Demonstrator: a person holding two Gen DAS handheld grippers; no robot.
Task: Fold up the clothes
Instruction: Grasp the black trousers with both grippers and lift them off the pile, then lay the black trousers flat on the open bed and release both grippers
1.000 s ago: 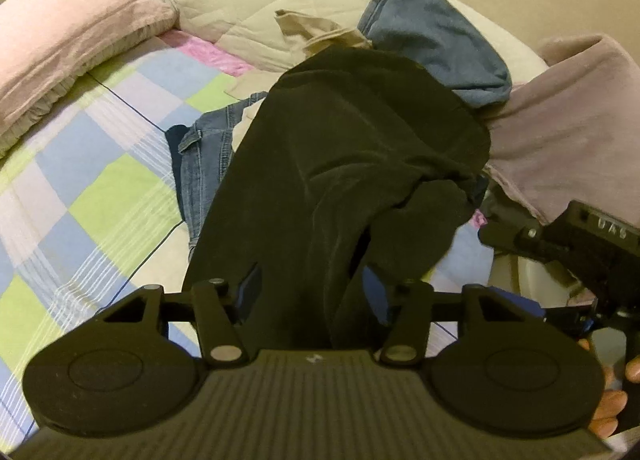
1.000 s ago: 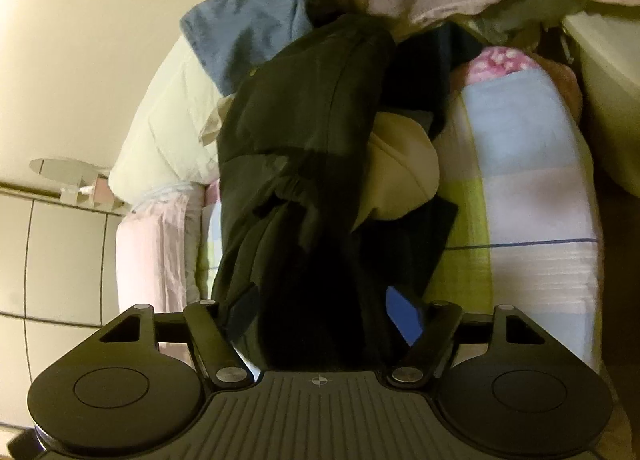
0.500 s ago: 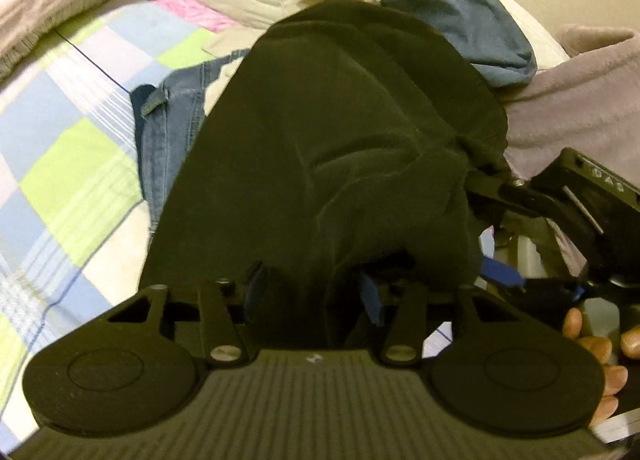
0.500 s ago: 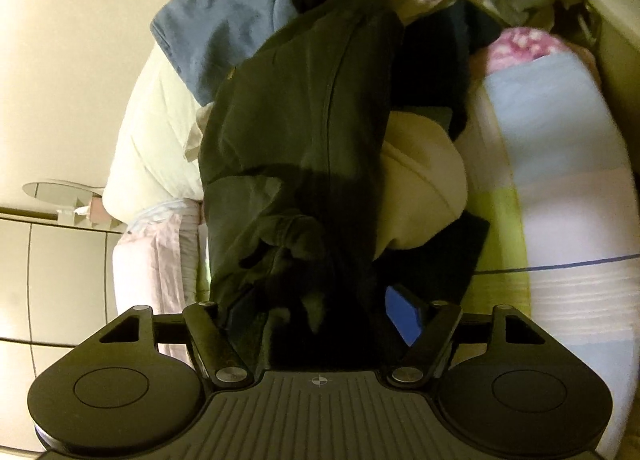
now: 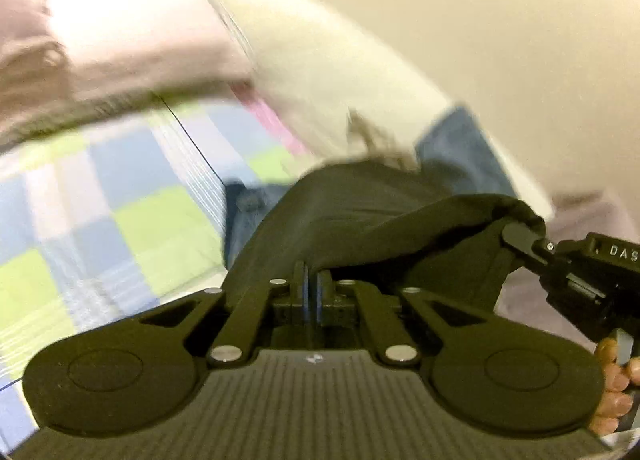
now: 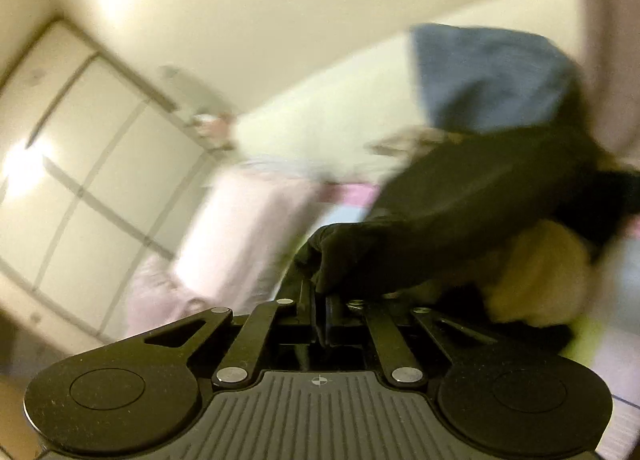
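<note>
One dark garment (image 5: 360, 212) is recorded, stretched between the two grippers above the bed (image 5: 120, 228). Its near edge is pinched between the closed fingers of the left gripper (image 5: 311, 284); another bunched edge is gripped by the closed fingers of the right gripper (image 6: 320, 300), a fold being draped over their tips. In the left wrist view the right gripper (image 5: 520, 238) is seen at the right, its tip buried in the same cloth, with part of a hand (image 5: 616, 384) on its handle. Beyond the garment lie one blue denim piece (image 5: 464, 156), a second denim item (image 5: 244, 216) beneath the dark cloth, one beige item (image 5: 372, 136), one cream quilt (image 5: 320, 60) and one pink pillow (image 5: 132, 48). A yellowish cloth (image 6: 536, 276) is noted under the garment in the right wrist view. Both views are blurred.
</note>
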